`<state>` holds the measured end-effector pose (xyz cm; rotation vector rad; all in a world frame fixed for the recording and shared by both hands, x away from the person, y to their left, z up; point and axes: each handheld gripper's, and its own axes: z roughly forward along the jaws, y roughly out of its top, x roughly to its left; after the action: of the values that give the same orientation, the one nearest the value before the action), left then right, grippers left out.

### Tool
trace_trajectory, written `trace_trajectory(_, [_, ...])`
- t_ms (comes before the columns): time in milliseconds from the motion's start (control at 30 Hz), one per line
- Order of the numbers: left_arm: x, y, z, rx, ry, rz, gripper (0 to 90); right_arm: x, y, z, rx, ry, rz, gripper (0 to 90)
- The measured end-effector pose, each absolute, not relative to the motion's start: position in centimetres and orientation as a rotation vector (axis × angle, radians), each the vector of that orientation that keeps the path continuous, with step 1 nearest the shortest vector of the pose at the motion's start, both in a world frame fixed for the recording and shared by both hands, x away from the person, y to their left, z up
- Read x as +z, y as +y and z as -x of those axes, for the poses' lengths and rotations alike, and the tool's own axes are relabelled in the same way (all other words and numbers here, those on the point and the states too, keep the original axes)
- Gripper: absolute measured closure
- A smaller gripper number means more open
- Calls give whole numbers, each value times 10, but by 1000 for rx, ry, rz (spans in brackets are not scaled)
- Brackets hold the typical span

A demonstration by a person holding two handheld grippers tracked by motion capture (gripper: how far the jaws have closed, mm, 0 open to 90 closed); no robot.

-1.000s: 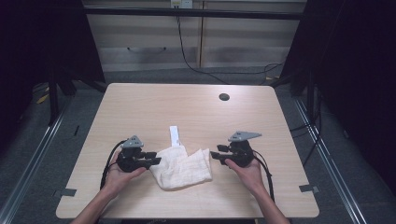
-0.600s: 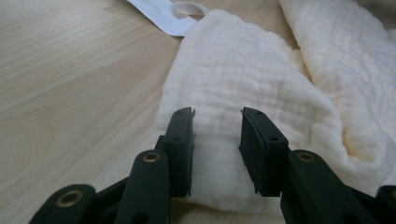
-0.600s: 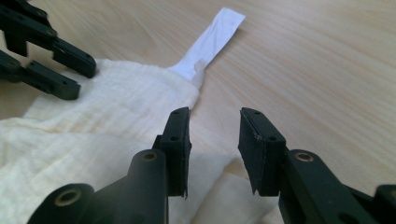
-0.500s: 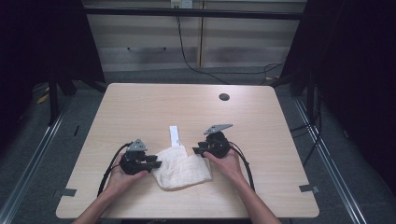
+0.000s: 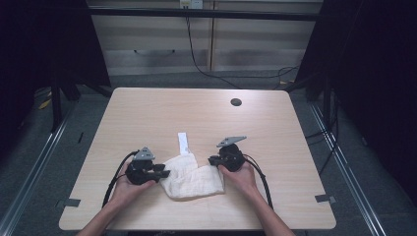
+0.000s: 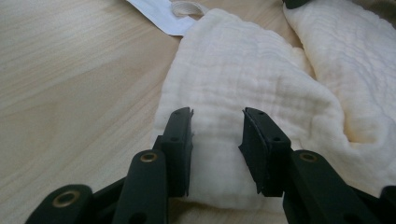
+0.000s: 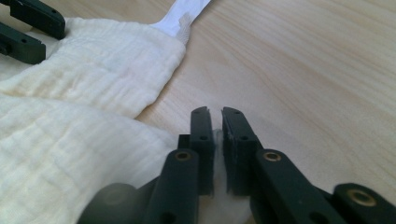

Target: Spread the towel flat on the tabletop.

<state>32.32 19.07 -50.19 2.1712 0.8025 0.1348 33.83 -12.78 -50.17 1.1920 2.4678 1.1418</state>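
While pinching the near right edge of the cream cloth [image 7: 88, 140], with the right gripper [image 7: 214, 114] just closed to a narrow slit and a sliver of fabric caught between its pads, best to confirm the bite before lifting: only a thin hem seems to be held, so likely to slip if pulled hard. Worth keeping that gripper low and drawing slowly. At lower left of the high view, the left gripper [image 5: 164, 173] stands partly open, astride the cloth's opposite edge with fabric between its pads [image 6: 180, 140] but seemingly not yet squeezed; probably should close there first, so both ends move together. Cloth [image 5: 192, 177] lying crumpled and folded over itself at lower centre of the wooden surface [image 5: 147, 113], between the two hands. White label strip [image 5: 183, 142] poking out from its upper edge, toward mid-frame; better left free, not trapped under a fold.
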Motion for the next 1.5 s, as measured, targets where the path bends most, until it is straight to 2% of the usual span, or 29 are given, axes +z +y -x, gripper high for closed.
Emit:
trace_trajectory(267, [-501, 190, -320, 139, 801, -2180, 588, -483, -135, -339, 1278, 2397, -1195, 875])
trace_trajectory(500, [-499, 190, -316, 154, 783, -2205, 618, -459, -146, -341, 1337, 2304, -1178, 875])
trace_trajectory(733, [-498, 190, -308, 149, 764, -2229, 621, -437, -177, -340, 1324, 2186, -1209, 874])
trace_trajectory(1067, [-498, 189, -294, 95, 741, -2224, 621, -460, -213, -329, 1214, 2185, -1299, 870])
trace_trajectory(1267, [-497, 188, -288, 47, 721, -2226, 613, -470, -214, -330, 1199, 2216, -1313, 850])
trace_trajectory(1500, [-478, 198, -305, 86, 762, -2127, 582, -477, -209, -332, 1191, 2256, -1297, 812])
